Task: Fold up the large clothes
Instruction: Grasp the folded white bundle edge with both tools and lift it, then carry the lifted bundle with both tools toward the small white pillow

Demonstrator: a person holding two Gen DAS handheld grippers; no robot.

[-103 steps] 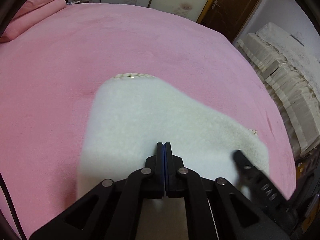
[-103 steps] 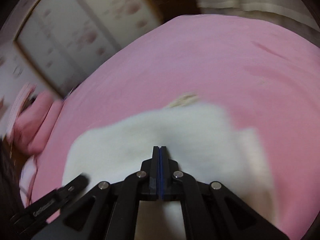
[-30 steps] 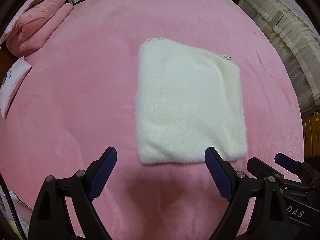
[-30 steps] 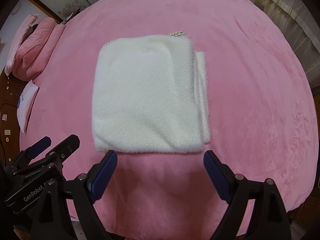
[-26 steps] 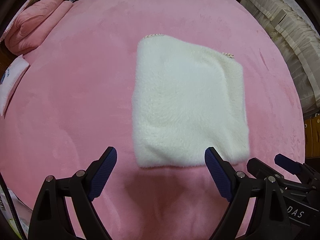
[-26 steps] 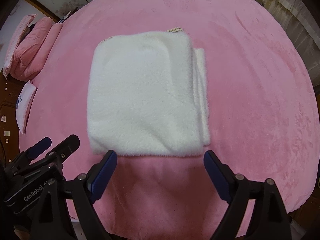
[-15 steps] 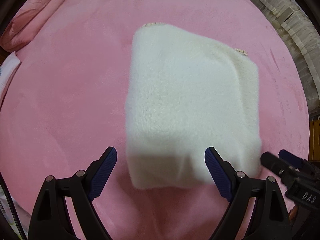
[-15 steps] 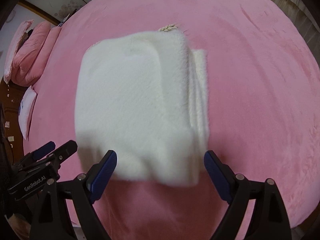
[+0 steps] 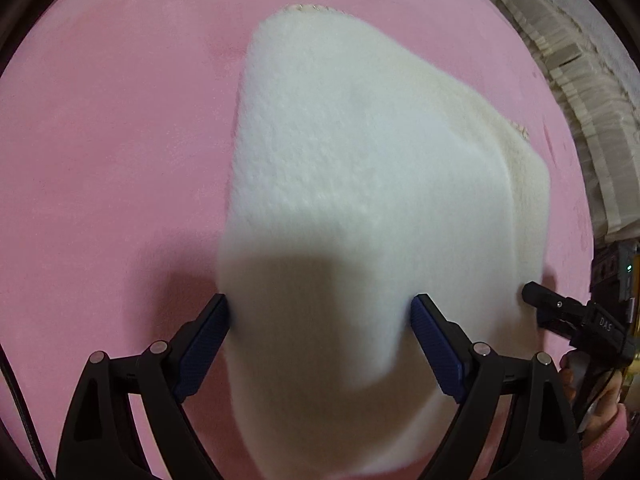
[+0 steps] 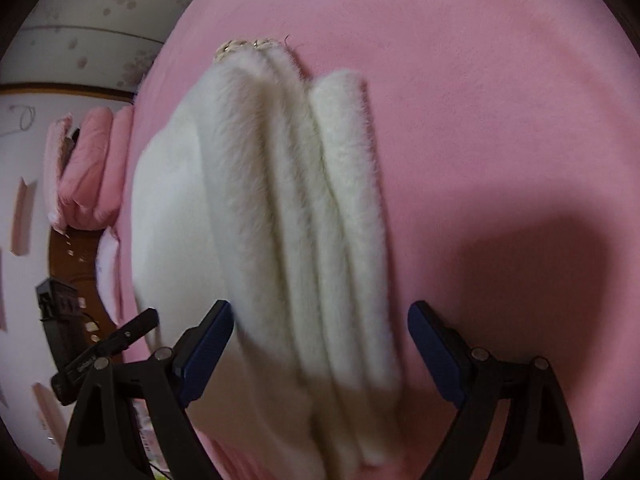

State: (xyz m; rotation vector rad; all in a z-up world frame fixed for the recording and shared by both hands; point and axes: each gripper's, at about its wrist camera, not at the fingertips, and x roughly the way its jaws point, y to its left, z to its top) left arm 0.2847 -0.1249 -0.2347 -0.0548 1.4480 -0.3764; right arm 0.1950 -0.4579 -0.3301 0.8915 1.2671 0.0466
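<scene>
A fluffy white folded garment [image 9: 360,184] lies on a pink bed cover [image 9: 112,152]. My left gripper [image 9: 320,320] is open, low and close, with the garment's near left part between its spread fingers. In the right wrist view the garment [image 10: 280,208] shows its stacked folded layers along the right edge. My right gripper [image 10: 320,324] is open and spans those layered edges at the near right corner. The right gripper also shows at the right edge of the left wrist view [image 9: 568,312]. The left gripper shows at the lower left of the right wrist view [image 10: 108,344].
Pink pillows [image 10: 88,168] are stacked at the far left of the bed. A cream ruffled cover [image 9: 576,64] lies beyond the bed's right side. A wall with flower-patterned panels [image 10: 100,20] stands behind. The pink cover [image 10: 500,120] extends to the right of the garment.
Both grippers, shut 3.4 s ago, opened. Over the last second they moved down and forward from above the bed to the garment's near edge, which now lies between their fingers.
</scene>
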